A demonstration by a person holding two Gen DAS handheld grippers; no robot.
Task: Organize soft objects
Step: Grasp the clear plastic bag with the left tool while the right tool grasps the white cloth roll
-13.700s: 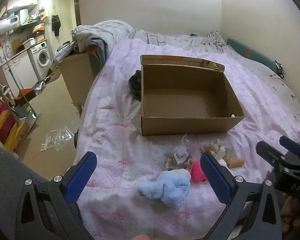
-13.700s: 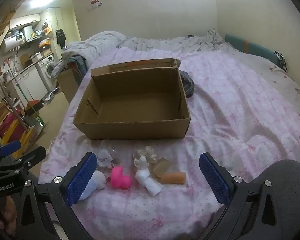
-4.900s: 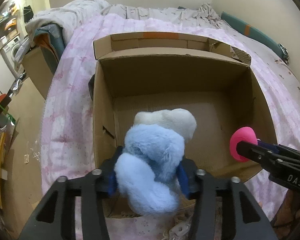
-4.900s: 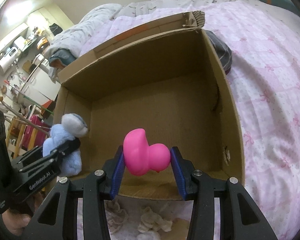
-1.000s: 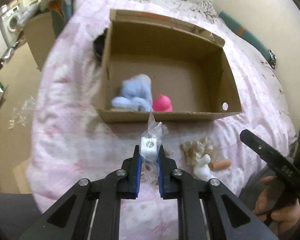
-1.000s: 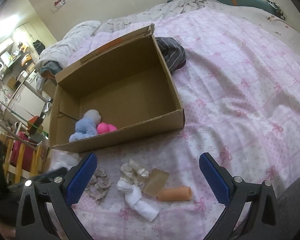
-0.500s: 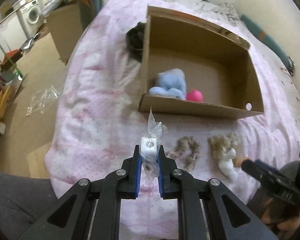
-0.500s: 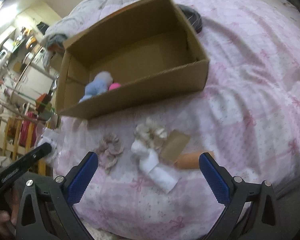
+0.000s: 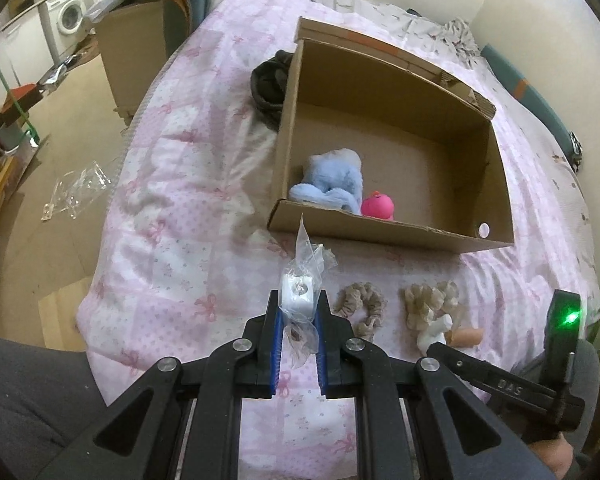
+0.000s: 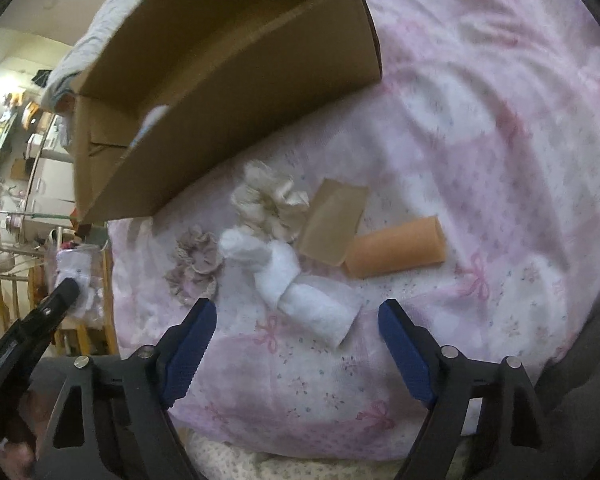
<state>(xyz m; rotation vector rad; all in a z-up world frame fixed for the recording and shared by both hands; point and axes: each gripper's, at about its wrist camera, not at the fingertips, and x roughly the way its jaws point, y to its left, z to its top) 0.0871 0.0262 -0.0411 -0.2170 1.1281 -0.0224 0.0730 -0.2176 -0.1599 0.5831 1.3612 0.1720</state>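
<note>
Pinching a clear plastic packet [image 9: 302,300], the left gripper [image 9: 298,322] is clamped; the right gripper [image 10: 296,320] has been narrowing, wide and empty, over a white sock [image 10: 300,284].

bed: pink patchwork bedspread [image 9: 188,208] with bow prints
box: open cardboard box [image 9: 380,232] resting on the bedspread
beside the box's far left corner: dark garment [image 9: 269,84]
in front of the box: grey scrunchie [image 10: 196,256], cream scrunchie [image 10: 266,200], white rolled sock [image 10: 300,292], tan flat piece [image 10: 334,222], orange roll [image 10: 396,248], lying close together
</note>
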